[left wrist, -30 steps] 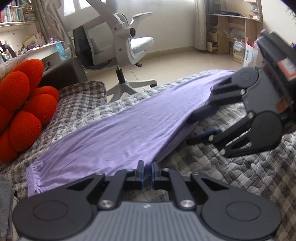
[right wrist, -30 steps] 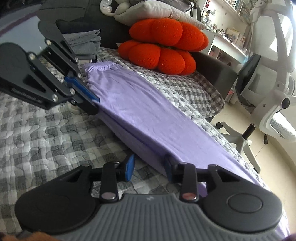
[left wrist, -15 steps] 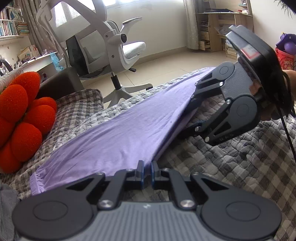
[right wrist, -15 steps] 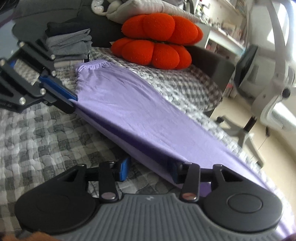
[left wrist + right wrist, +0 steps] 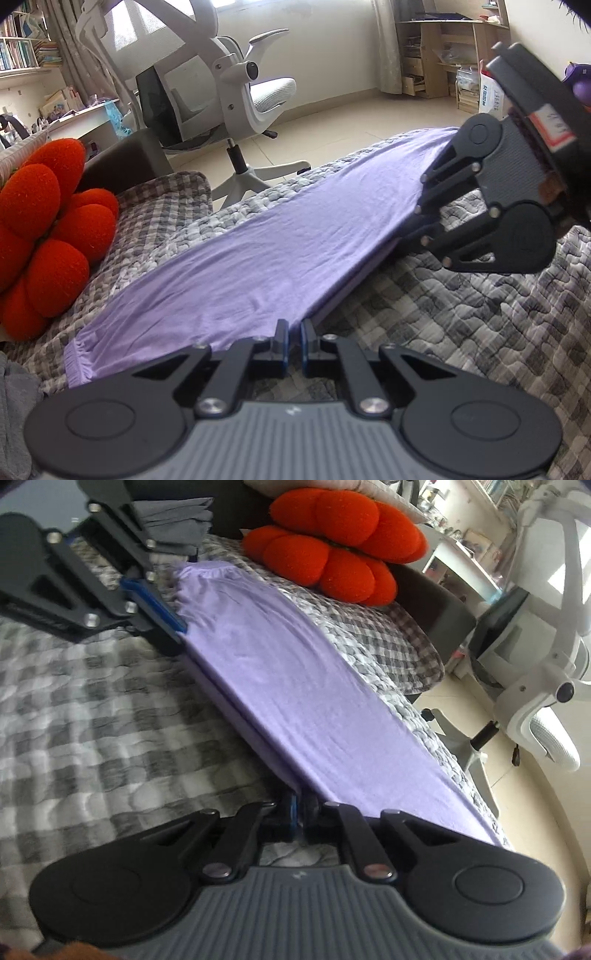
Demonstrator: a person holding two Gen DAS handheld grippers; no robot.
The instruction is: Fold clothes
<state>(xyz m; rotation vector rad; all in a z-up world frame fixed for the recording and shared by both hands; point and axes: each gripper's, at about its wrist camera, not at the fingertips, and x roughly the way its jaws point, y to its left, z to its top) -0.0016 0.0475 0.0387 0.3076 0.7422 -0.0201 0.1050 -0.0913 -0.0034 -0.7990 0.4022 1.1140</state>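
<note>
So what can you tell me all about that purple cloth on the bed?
The purple cloth is a long, thin, soft-looking garment with a gathered hem at one end. It is doubled over, one layer on another, and lies stretched along a gray checked quilt. The left gripper pinches its near edge, and the right gripper pinches the same edge further along, lifting it slightly. An orange cushion sits nearby.

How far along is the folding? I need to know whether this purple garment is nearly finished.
Done: the purple garment is already doubled lengthwise, two layers showing along its near edge, and folded grey clothes are stacked behind. In hand: the left claw and right claw are each shut on that near edge, lifting it off the checked quilt. Left: probably carrying the edge across, then shortening the long strip.
</note>
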